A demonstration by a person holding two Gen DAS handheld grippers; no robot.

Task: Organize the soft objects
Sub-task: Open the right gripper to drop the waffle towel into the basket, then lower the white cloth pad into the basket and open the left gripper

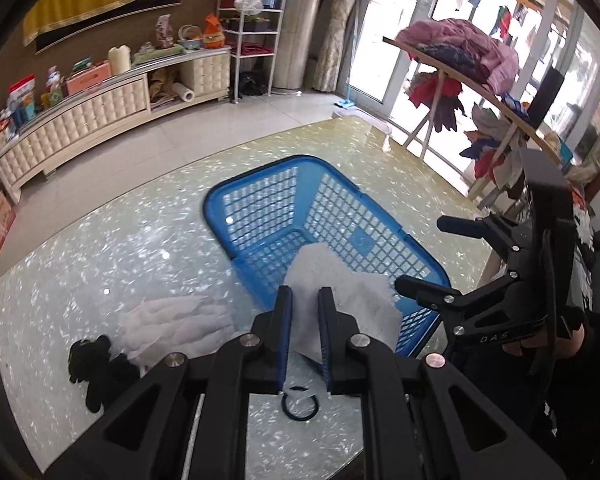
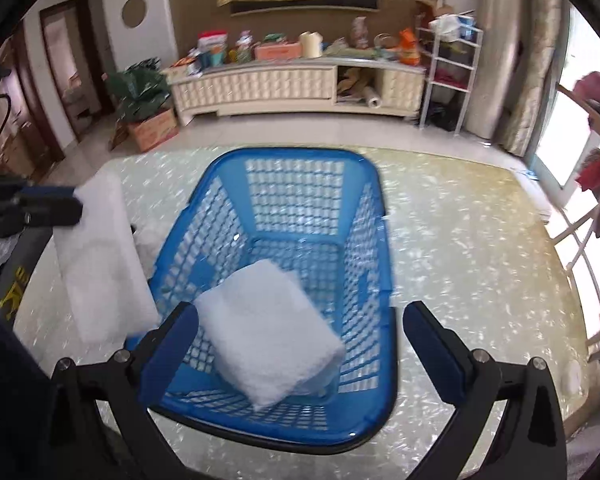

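Note:
A blue mesh basket stands on the marbled table. My left gripper is shut on a white folded cloth and holds it over the basket's near corner; the same cloth hangs left of the basket in the right wrist view. My right gripper is open over the basket's near rim, and also shows in the left wrist view. A white folded towel lies inside the basket between its fingers. Another white fluffy cloth and a black glove lie on the table to the left.
A black hair tie lies on the table under my left gripper. A clothes rack with garments stands past the table's right edge. A cream cabinet lines the far wall. A cardboard box sits on the floor.

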